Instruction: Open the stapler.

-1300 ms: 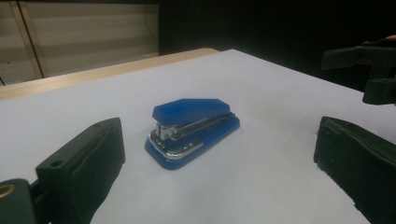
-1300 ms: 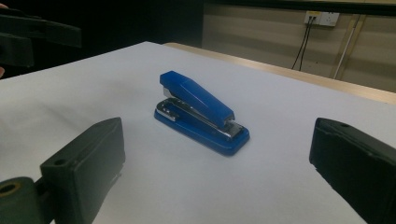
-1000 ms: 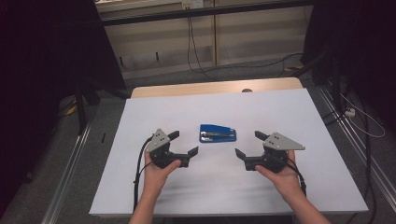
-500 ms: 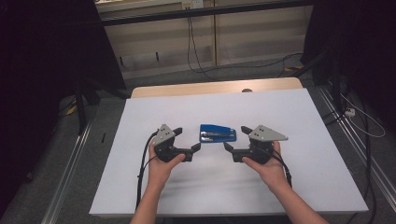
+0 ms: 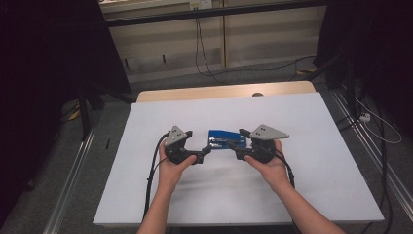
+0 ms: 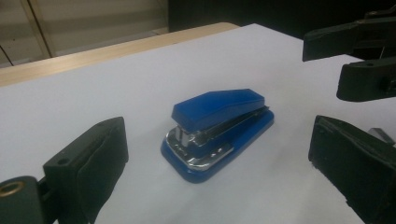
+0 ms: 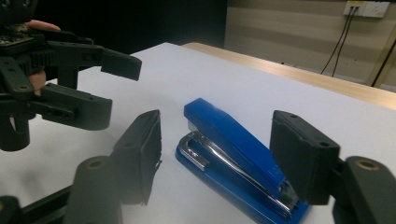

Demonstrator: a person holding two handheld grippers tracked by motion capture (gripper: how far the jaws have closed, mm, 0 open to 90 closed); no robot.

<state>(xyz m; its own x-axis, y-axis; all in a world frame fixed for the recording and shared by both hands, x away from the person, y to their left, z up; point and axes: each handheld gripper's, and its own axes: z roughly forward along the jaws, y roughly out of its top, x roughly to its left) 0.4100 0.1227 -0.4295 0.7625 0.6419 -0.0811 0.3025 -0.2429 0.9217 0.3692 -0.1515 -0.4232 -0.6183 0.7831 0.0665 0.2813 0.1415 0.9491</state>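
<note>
The blue stapler (image 5: 222, 138) lay flat on the white worktop (image 5: 311, 165), between both tools. The left tool (image 5: 205, 152) stood open just beside it. The right tool (image 5: 235, 145) had just been closing, its jaws flanking the stapler's rear, not touching.

Bare forearms, no sleeves; 2 black grippers (left gripper (image 5: 205, 151), right gripper (image 5: 234, 146)) w/ grey 3-cornered plates, black cables.

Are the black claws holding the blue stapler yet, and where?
Not yet. The right gripper has been closing its jaws around the blue stapler's rear end, gaps both sides. The left gripper is open, short of its front.
</note>
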